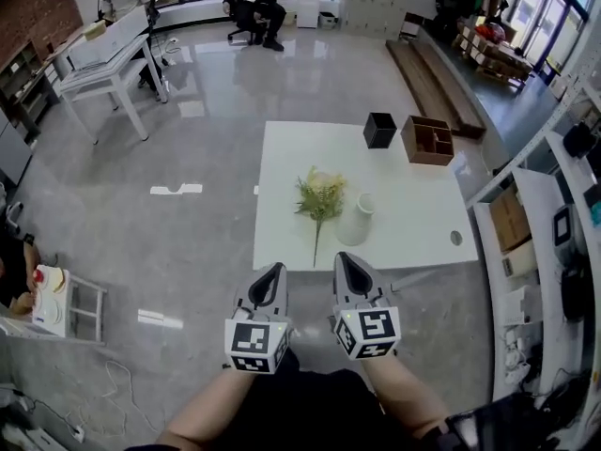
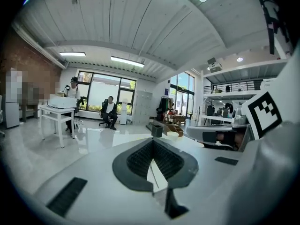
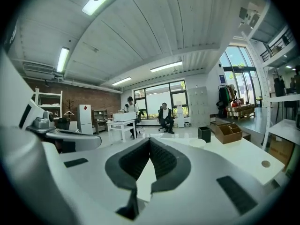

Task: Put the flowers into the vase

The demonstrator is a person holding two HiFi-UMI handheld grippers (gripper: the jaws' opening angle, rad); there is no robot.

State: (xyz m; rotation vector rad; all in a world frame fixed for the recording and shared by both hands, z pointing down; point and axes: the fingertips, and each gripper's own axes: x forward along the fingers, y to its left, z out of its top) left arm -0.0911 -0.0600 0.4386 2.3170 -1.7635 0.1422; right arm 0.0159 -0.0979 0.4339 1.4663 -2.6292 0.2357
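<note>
A bunch of green and pale yellow flowers [image 1: 319,198] lies on the white table [image 1: 413,224], stem toward the near edge. The white vase [image 1: 355,219] stands upright just right of it, and its rim shows in the right gripper view as the vase [image 3: 197,143]. My left gripper [image 1: 274,269] and right gripper [image 1: 344,257] hover side by side short of the table's near edge, pointing at the flowers and vase. Both are shut and hold nothing. In their own views the left gripper [image 2: 153,140] and right gripper [image 3: 150,139] have their dark pads meeting at the tip.
A black box [image 1: 379,130] and a brown wooden organiser [image 1: 427,140] sit at the table's far side. White shelving [image 1: 549,252] runs along the right. A white desk [image 1: 108,64] and seated people are far back on the grey floor; a stool [image 1: 80,308] stands at left.
</note>
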